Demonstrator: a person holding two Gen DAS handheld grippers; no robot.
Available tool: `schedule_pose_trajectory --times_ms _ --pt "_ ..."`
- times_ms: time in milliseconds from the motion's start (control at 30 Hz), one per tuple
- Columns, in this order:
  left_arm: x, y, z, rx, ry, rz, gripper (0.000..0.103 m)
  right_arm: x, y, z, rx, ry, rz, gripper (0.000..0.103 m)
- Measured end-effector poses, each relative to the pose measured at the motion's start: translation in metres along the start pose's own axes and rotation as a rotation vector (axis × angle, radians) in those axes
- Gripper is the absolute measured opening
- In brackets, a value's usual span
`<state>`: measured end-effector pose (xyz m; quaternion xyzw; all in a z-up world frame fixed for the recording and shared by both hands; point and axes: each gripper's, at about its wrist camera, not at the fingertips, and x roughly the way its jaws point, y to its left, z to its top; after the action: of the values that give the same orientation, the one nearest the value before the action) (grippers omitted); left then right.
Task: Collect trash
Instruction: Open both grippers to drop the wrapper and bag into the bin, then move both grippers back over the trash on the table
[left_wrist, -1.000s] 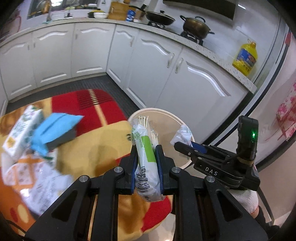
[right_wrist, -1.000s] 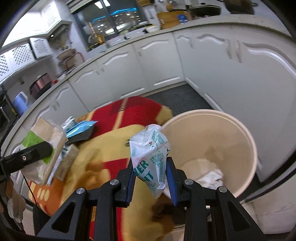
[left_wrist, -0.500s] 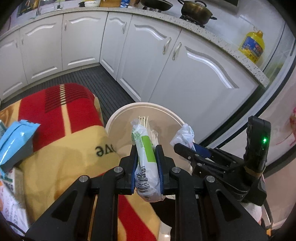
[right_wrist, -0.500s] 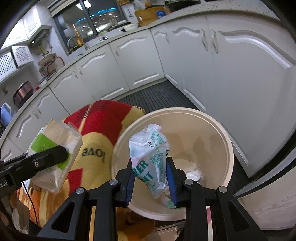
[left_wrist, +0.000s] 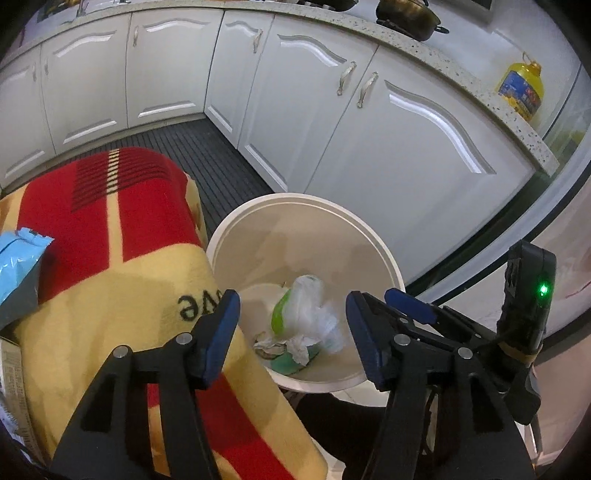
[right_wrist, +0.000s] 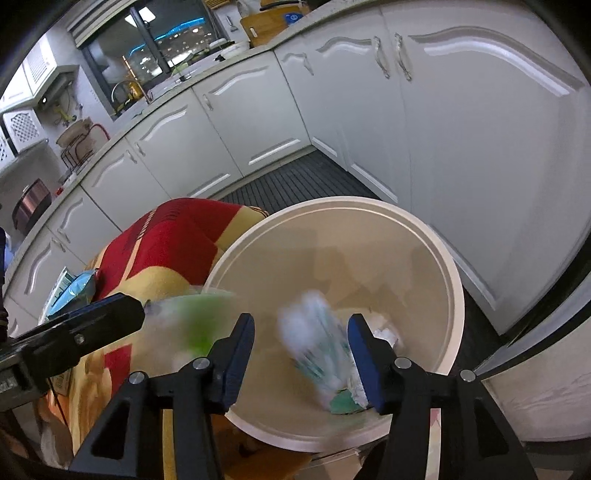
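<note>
The left gripper (left_wrist: 291, 328) was found released, its blue-padded jaws spread wide and nothing held between them, positioned over the near rim of a cream bin (left_wrist: 384, 254). The right gripper (right_wrist: 301, 354) was likewise found released, jaws apart above the same bin (right_wrist: 456, 295). In the left wrist view, a green-and-white packet (left_wrist: 284, 314) and a crumpled white bag (left_wrist: 325, 325) were seen low inside the bin at about 6 o'clock of its opening, among other scraps of rubbish. In the right wrist view, both items were recorded as motion-blurred: the white bag with green print (right_wrist: 321, 350) between the right gripper's fingers but not touched by them, and a green-and-white smear (right_wrist: 195, 321) at 9 o'clock of the bin, just beside the tip of the left gripper (right_wrist: 110, 317). Whether either had reached the bottom could not be told from that view. A red and yellow blanket (left_wrist: 122, 258) was noted touching the bin at its 9 o'clock side, with a blue packet (left_wrist: 18, 258) lying on it further out. White kitchen cupboards (left_wrist: 399, 147) were observed behind the bin at 12 o'clock.
</note>
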<state>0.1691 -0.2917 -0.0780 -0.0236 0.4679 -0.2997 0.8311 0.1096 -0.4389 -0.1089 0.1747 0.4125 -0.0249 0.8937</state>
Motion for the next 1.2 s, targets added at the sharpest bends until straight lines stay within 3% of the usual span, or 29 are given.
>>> schedule_pose_trajectory --times_ms 533,1200 --pt "-0.014 -0.006 -0.004 0.002 -0.017 0.008 0.058 -0.006 0.001 -0.005 0.005 0.007 0.000 0.051" --pt "-0.073 0.012 -0.028 -0.003 -0.114 0.088 0.058 -0.035 0.038 -0.014 -0.059 -0.027 0.027 0.051"
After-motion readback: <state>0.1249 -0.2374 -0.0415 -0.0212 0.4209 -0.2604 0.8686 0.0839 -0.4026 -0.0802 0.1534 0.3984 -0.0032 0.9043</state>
